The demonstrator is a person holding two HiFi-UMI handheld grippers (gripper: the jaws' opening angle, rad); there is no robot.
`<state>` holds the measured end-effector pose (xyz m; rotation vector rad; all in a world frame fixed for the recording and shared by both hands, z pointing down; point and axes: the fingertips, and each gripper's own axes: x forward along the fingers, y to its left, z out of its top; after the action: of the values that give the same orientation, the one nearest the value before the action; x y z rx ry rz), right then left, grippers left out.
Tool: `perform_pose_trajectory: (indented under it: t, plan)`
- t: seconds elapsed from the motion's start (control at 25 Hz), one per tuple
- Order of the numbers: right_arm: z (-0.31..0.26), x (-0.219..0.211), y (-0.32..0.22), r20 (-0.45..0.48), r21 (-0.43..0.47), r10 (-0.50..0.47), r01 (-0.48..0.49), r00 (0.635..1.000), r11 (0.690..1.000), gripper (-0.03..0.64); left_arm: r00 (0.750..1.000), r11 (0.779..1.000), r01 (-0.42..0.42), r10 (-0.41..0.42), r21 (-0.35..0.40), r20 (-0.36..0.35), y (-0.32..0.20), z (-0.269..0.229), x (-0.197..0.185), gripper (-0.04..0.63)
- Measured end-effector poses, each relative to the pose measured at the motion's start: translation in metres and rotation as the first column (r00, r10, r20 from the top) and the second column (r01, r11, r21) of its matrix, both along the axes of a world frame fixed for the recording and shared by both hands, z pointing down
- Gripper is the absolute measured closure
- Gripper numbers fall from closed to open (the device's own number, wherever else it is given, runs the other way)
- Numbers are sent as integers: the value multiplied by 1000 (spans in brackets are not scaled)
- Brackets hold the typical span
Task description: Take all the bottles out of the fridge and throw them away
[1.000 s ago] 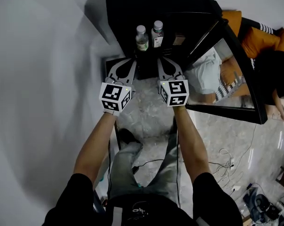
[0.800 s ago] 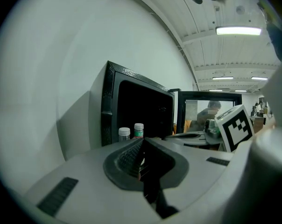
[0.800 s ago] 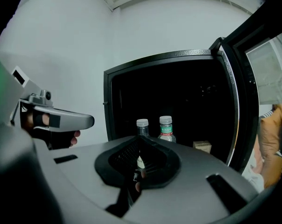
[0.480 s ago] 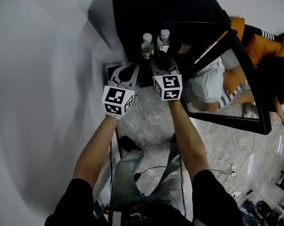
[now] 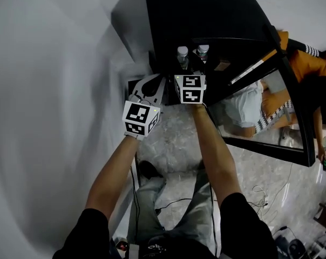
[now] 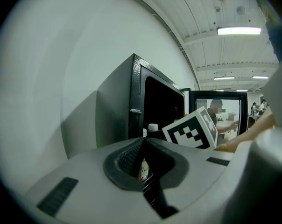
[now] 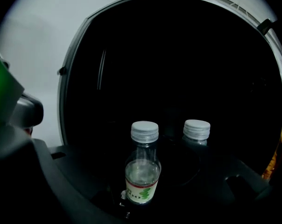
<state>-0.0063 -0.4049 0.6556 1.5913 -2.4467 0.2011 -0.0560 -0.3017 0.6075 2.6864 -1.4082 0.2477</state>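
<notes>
Right gripper view: right gripper [image 7: 152,195] is released. Its jaws have just been opening and stand wide apart. The near bottle [image 7: 142,169] stands upright in the gap between them, and neither pad presses on it. It is clear plastic with a white cap and a green-printed label, with liquid up to about label height. The far bottle [image 7: 196,130] has the same cap and stands just beside it, to the right and further back. Both sit at the front edge of the fridge [image 7: 178,69], whose interior is black and unlit.

Left gripper view: left gripper [image 6: 143,141] is clenched, tips meeting, with nothing held. A strip of bottle label shows through the hollow behind the tips. The right gripper's marker cube [image 6: 192,129] is ahead and to the right, at the fridge opening.

Head view: both bottles' caps show just past the right gripper's cube. The left gripper sits lower and to the left, short of the fridge. The fridge's glass door [image 5: 271,117] is swung open to the right. A white wall [image 5: 55,90] is at left, and pale marbled floor [image 5: 174,139] lies under both forearms.
</notes>
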Motion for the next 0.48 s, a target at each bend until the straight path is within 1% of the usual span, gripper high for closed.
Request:
perform_pose_trajectory:
  t: [0.16, 0.24, 0.28, 0.36, 0.48]
  plan:
    - [3, -3, -13, 8, -21, 11, -11, 1000, 1000, 394, 1000, 1000, 3, -3, -1, -4, -5, 0, -8, 595]
    - [6, -4, -17, -2, -32, 14, -14, 1000, 999, 396, 1000, 1000, 5, -5, -3, -9, -7, -1, -11, 595]
    - [7, -5, -18, -9, -34, 18, -18, 1000, 999, 397, 1000, 1000, 6, -6, -3, -10, -8, -1, -12, 595]
    - [7, -3, -18, -14, -30, 24, -24, 1000, 999, 422, 1000, 1000, 5, -5, -2, -12, -8, -2, -12, 595]
    - [4, 3, -11, -7, -25, 32, -32, 999, 999, 423, 1000, 1000, 4, -4, 1, -11, -6, -3, -12, 595]
